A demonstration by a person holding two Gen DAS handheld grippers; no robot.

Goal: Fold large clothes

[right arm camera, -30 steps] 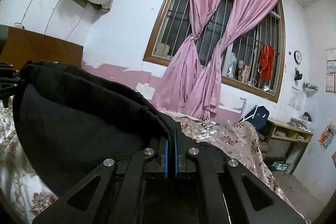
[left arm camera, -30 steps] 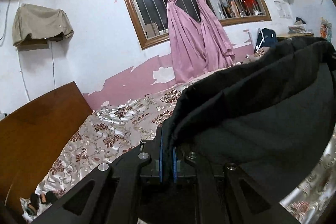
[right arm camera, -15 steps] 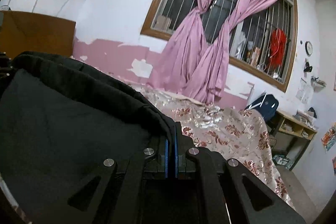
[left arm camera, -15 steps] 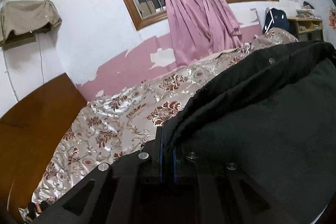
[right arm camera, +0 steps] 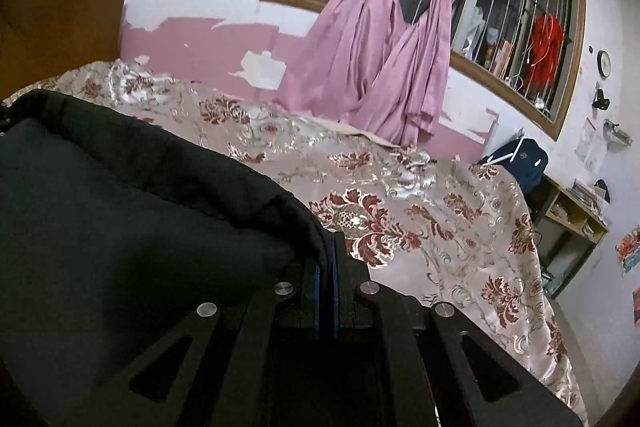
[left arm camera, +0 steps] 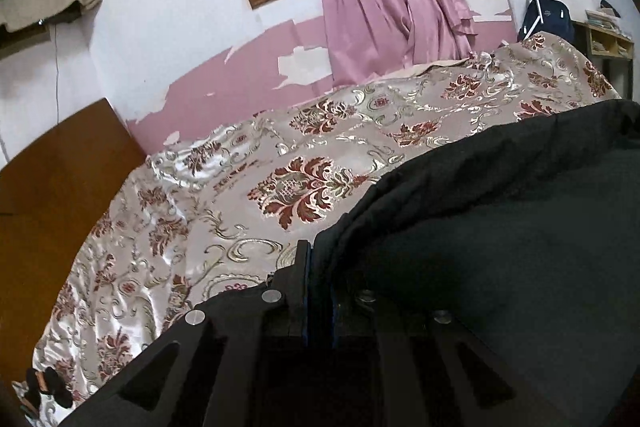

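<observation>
A large black garment (left arm camera: 500, 227) hangs stretched between my two grippers over a bed. My left gripper (left arm camera: 318, 267) is shut on the garment's left edge, and the cloth spreads to the right of it. In the right wrist view the same black garment (right arm camera: 120, 227) spreads to the left, and my right gripper (right arm camera: 326, 259) is shut on its right edge. The garment's thick rolled top hem runs across both views. Its lower part is hidden below the frames.
The bed has a shiny floral bedspread (left arm camera: 240, 187), also in the right wrist view (right arm camera: 420, 227). A brown wooden headboard (left arm camera: 52, 187) stands left. Pink curtains (right arm camera: 380, 67) hang over a barred window. A dark backpack (right arm camera: 516, 163) and a shelf (right arm camera: 572, 211) stand right.
Both grippers have tilted and moved down toward the bed with the garment still held. More bedspread and less wall and window show now.
</observation>
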